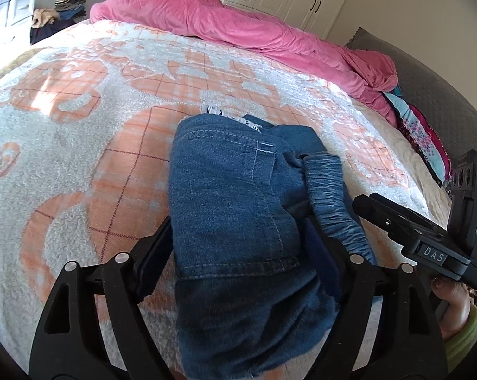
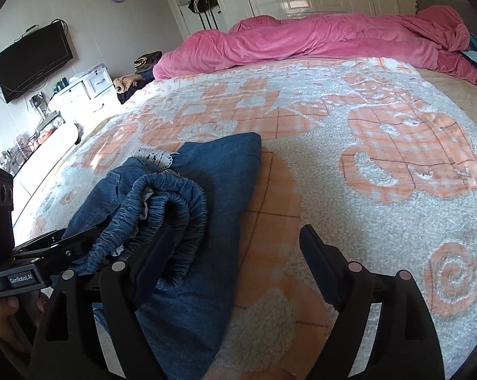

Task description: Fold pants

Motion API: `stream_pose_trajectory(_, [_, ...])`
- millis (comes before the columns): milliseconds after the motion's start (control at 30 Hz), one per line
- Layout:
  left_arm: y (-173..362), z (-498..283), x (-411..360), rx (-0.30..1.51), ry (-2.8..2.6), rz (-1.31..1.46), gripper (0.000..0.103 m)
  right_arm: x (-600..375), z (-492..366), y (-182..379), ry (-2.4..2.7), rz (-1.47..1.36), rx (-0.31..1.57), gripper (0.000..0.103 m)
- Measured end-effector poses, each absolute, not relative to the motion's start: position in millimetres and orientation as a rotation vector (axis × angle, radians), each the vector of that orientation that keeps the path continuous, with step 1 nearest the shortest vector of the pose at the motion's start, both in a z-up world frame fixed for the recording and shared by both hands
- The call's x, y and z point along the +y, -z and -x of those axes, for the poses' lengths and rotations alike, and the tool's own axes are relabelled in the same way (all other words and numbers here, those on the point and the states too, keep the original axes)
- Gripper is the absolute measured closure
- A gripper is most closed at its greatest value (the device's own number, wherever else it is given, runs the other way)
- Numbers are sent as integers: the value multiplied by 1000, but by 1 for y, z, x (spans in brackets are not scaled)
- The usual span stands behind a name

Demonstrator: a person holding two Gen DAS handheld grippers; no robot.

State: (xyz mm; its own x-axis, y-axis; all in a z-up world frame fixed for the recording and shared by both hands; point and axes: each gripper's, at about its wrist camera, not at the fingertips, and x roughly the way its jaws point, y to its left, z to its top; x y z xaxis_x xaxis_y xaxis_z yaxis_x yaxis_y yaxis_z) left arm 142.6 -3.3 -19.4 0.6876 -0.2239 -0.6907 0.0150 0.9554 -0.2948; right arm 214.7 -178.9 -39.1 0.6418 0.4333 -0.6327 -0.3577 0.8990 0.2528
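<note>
Folded blue jeans (image 1: 232, 174) lie on the bed's orange-and-white blanket (image 1: 80, 126), with their gathered elastic waistband (image 1: 327, 183) on the right and a bit of white lace trim (image 1: 219, 112) at the far end. My left gripper (image 1: 238, 234) is open and straddles the near end of the jeans, one finger on each side. In the right wrist view the jeans (image 2: 225, 171) lie left of centre. My right gripper (image 2: 237, 231) is open, with its left finger against the rolled waistband (image 2: 172, 202) and its right finger over bare blanket (image 2: 381, 126).
A bunched pink duvet (image 1: 238, 22) runs along the far side of the bed, with patterned pillows (image 1: 422, 139) at the right. A pile of clothes (image 1: 67, 3) sits beyond the far left corner. A wall TV (image 2: 32, 60) and a white dresser (image 2: 80, 91) stand to the left.
</note>
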Motion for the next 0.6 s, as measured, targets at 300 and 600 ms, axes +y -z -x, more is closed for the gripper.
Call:
stream_pose_trajectory(300, [-2, -116, 2, 756, 122, 259, 12, -190, -181, 19, -428, -121, 661, 10])
stream_pose_trajectory(600, [-27, -79, 8, 707, 79, 233, 10, -195, -140, -2, -412, -118, 575, 4])
